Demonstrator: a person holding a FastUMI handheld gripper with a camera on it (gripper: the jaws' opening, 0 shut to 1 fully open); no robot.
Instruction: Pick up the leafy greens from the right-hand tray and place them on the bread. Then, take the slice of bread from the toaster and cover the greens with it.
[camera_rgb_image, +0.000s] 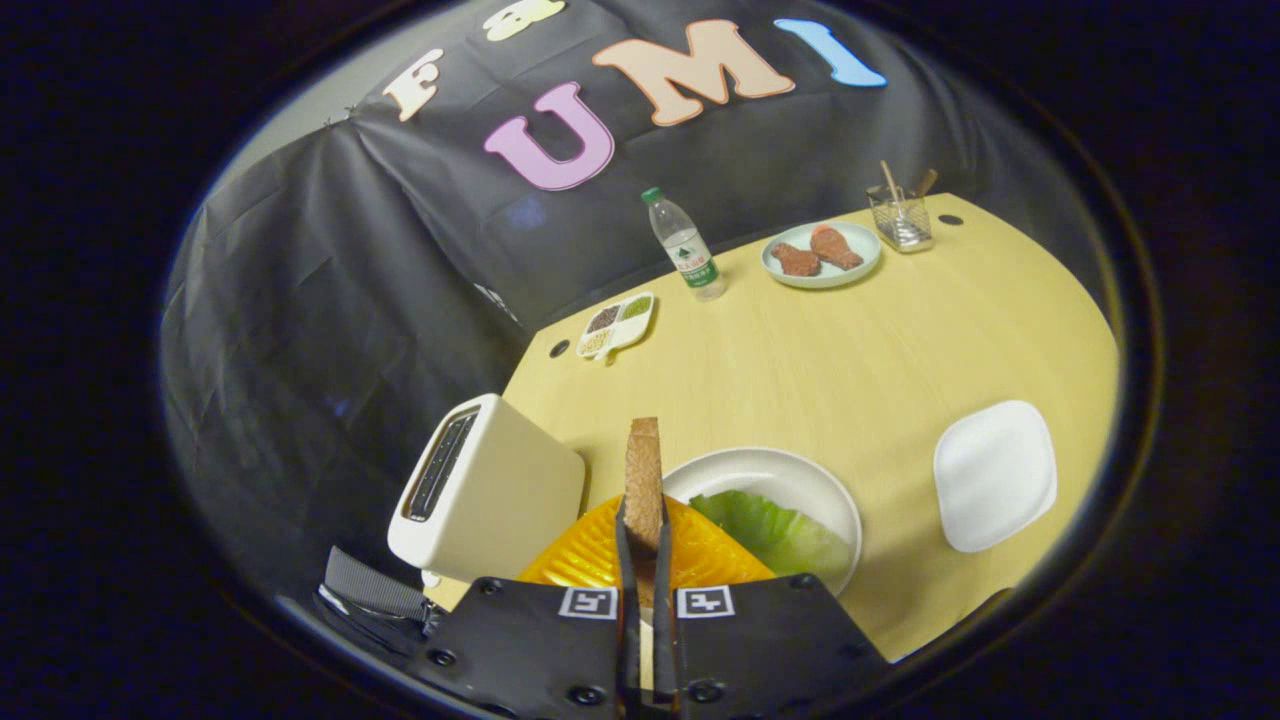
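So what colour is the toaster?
Cream-white toaster, seen best in the gripper view, beside the hand-held gripper shut on the bread slice.

We see the gripper (643, 540) with its jaws closed edge-on against a slice of bread (644, 480), which stands upright between them. Just ahead of the jaws a round plate (800, 475) sits on the counter (850, 350), with leafy greens (775, 530) lying in it. The toaster (485, 490) stands to the left of the plate, at the counter's edge. A square tray (995, 475) lies well to the right of the plate. Farther back we find a divided dish (617, 325) on the left, a bottle (684, 245) just right of it, then a plate of meat (822, 253), and a holder with sticks (900, 215) beyond that.
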